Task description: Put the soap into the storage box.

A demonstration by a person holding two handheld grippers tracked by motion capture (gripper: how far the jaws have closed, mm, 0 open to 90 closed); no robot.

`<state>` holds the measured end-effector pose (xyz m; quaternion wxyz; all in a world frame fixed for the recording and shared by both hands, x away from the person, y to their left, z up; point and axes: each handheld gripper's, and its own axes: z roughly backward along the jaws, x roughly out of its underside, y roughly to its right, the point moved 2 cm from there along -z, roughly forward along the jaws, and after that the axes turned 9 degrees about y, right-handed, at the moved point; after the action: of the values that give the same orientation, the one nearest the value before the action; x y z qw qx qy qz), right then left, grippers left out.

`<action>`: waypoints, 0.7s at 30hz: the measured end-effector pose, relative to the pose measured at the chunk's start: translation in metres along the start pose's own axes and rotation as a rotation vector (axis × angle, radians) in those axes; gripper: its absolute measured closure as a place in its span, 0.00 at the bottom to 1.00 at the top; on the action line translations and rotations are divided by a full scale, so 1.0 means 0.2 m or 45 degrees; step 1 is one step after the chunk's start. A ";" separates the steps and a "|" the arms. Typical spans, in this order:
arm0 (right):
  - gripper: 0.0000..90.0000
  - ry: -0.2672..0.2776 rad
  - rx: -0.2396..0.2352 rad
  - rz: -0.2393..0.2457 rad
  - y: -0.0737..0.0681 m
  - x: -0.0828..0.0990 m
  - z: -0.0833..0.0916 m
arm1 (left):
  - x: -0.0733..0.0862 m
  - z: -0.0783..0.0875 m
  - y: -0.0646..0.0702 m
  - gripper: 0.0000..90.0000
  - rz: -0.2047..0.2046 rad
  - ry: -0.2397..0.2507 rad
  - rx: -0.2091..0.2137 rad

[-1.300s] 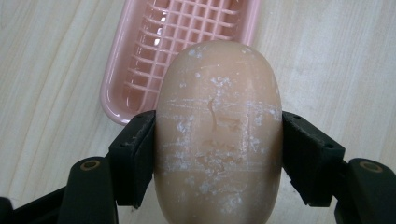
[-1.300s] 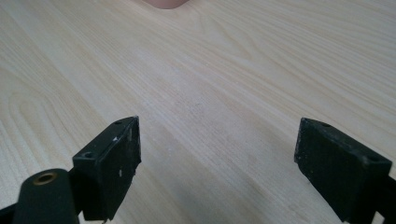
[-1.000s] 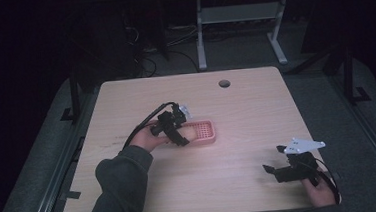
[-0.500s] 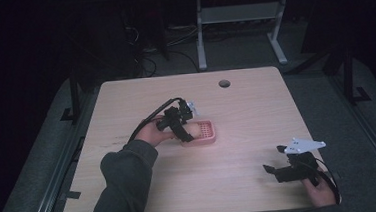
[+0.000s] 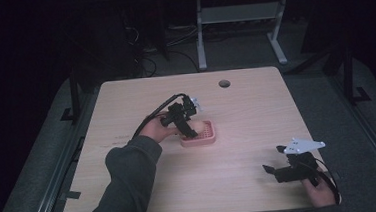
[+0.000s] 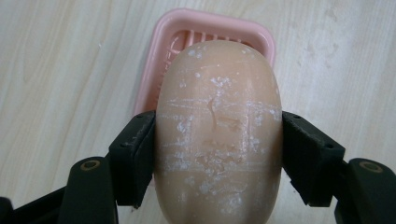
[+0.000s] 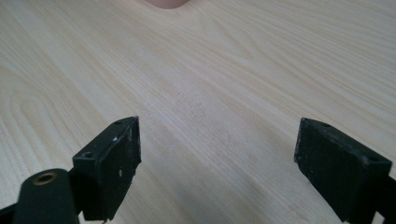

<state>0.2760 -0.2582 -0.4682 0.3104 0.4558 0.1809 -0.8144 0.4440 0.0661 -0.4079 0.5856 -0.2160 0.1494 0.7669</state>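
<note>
Just L gripper [image 6: 218, 154] clamped on soap [image 6: 218, 140] over pink dish [image 6: 163, 56]; R gripper [image 7: 217, 168] wide open, empty.

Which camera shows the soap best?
The left gripper view: the soap looms close, clamped between the left gripper jaws above the pink dish. The high view shows it tiny.

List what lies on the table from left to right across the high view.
Sleeve → left gripper holding the soap → pink soap dish → right gripper, open near the table's right corner.
</note>
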 end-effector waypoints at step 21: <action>0.16 -0.001 -0.006 0.015 0.00 0.00 0.00 | -0.01 -0.10 -0.03 0.36 0.020 -0.021 0.017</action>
<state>0.2768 -0.2583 -0.4686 0.3162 0.4558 0.1800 -0.8123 0.4523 0.0569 -0.4237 0.5821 -0.2048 0.1514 0.7722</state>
